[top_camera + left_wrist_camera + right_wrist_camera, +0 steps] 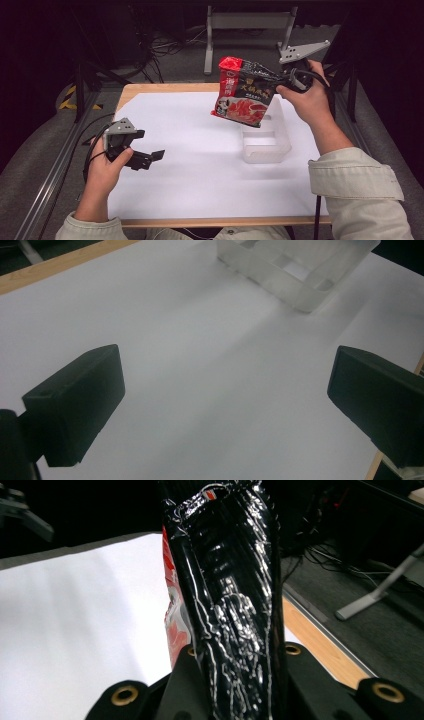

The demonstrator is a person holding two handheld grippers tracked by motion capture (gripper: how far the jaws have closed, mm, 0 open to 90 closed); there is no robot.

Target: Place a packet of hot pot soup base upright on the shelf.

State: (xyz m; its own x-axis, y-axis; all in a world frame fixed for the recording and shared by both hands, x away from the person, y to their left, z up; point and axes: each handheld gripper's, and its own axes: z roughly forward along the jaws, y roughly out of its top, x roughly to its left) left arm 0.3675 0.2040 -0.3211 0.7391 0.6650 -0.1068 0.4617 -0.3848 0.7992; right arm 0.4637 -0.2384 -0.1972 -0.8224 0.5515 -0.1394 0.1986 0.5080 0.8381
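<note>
1. My right gripper [284, 80] is clamped on the edge of a black and red packet [243, 91]; in the right gripper view its jaws press on the crinkled foil [235, 605] from both sides, and the packet rises straight up between them.

2. I hold the packet in the air, above the far right part of the table [200, 221] and over the far end of a clear plastic container [265, 141]; it hangs tilted, its red top strip toward the far side, and touches nothing but my jaws.

3. My left gripper [150, 157] is spread wide and holds nothing; in the left gripper view the two black pads [75, 405] stand well apart over bare white sheet [210, 390]; it sits low at the near left of the table, well apart from the packet.

4. Writing: the packet's front shows large pale characters on black and a red vertical band with white characters at its left; they look Chinese, but they are too small and blurred for me to read; below them is a red picture I cannot make out in detail.

5. Hidden or cut off: my right hand [310, 102] covers much of the right gripper; the packet hides the container's far rim in the high view; in the left gripper view the container [300, 270] is cut by the top edge, and its inner dividers show dimly through the walls.
</note>
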